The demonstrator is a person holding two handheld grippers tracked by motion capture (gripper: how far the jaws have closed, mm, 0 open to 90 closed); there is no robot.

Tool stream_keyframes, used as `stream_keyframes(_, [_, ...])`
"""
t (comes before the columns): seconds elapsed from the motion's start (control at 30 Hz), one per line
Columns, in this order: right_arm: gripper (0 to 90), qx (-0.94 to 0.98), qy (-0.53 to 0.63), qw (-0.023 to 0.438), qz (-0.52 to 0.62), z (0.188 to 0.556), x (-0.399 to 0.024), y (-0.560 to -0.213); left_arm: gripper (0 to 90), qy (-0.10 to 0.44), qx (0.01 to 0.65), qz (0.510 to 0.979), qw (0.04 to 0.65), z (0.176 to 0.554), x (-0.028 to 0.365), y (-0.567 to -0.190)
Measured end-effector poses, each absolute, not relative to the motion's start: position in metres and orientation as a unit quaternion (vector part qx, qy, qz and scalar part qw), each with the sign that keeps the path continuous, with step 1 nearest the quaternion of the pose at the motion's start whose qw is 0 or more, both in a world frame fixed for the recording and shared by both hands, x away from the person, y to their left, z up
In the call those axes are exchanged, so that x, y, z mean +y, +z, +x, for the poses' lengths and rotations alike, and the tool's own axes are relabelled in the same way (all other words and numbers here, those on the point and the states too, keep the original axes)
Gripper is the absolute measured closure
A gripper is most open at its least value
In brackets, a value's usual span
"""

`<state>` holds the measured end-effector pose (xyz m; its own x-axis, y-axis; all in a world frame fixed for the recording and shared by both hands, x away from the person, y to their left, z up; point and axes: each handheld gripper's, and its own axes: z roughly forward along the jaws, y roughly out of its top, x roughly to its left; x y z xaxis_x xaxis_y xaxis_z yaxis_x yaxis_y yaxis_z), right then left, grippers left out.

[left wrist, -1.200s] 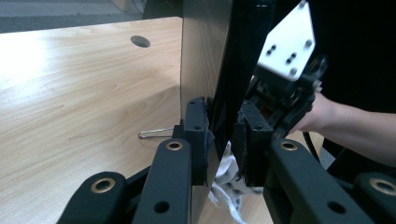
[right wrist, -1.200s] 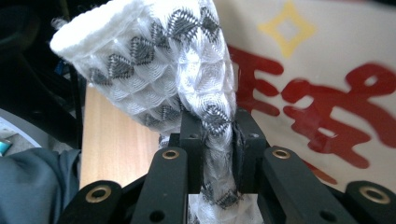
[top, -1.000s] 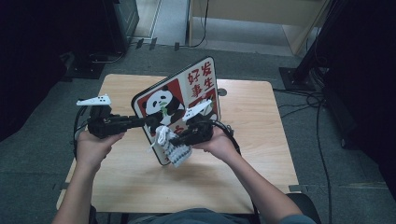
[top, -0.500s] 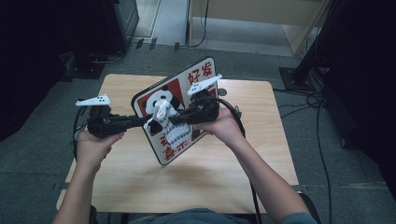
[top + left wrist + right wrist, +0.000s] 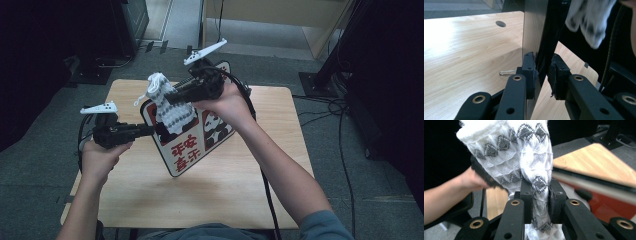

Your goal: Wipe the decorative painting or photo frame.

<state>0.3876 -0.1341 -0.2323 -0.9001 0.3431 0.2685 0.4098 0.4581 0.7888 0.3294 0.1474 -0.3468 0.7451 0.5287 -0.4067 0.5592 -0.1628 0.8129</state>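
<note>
right tool higher with cloth, over board

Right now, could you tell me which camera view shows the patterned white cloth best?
The right gripper view: the cloth sits close up, its grey diamond pattern sharp, pinched between the right hand-held gripper jaws. The high view shows it small, hanging before the panda board. The left gripper view catches a blurred corner.

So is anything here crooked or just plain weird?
Yes: the panda sign board stands tilted on its edge, clamped by the left tongs, while the right tongs hold a patterned white cloth bunched against it.
</note>
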Motion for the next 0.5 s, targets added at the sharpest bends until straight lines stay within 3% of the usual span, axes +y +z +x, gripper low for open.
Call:
stream_keyframes(0.23, [77.7,-0.854,-0.468,0.026,-0.227,0.399,-0.109,-0.214,77.2,-0.007,0.354,0.762,0.542,0.329,0.147,-0.347])
stream_keyframes(0.5, [77.6,-0.859,-0.449,0.031,-0.244,0.415,-0.084,-0.223,77.2,-0.004,0.353,0.760,0.546,0.330,0.148,-0.348])
